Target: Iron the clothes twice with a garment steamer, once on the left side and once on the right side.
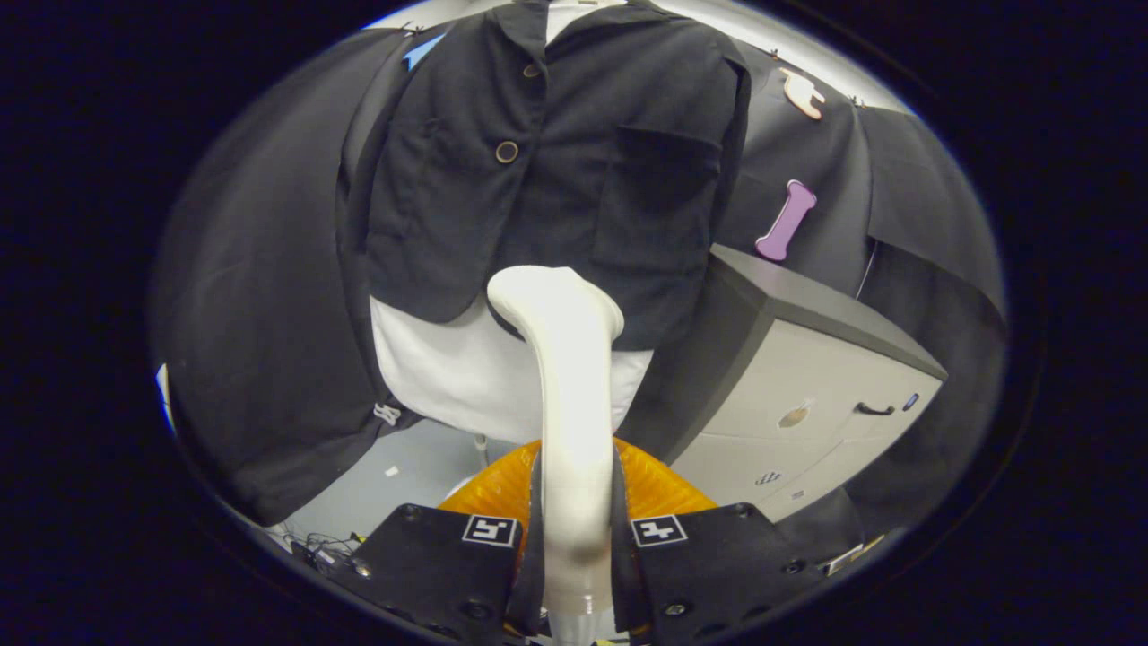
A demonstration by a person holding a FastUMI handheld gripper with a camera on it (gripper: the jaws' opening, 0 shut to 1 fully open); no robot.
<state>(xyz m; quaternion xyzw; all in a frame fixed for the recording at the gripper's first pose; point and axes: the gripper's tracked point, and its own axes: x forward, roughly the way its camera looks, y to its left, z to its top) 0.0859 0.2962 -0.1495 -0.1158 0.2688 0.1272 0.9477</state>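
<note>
2 fingers [538, 529] of the gripper [574, 529] clenched on the handle of the garment steamer [569, 404], 1 pressing each side of it, handle running up between them. Lower end of the handle cut off from sight below the fingers. Steamer head [552, 301] bent over at the far end, facing away, so its front face hidden; close against the lower hem of the black jacket [556, 161], whether touching or just short of it hard to tell.

Jacket hung on a white mannequin torso [448, 377], straight beyond the fingers, with 2 round buttons [507, 152] down its front and a patch pocket [659, 197] on the right. Collar and top of the torso cut off. White torso showing under the hem, partly covered by the steamer.

Orange ribbed object [659, 489] just behind the handle, near the fingers, mostly hidden; what it is unclear.

Right of the jacket, a grey cabinet [807, 395] with a dark top, a small dark handle [874, 410] on a drawer front. Tangle of cables [318, 547] on the floor at near left, too small to make out.
</note>
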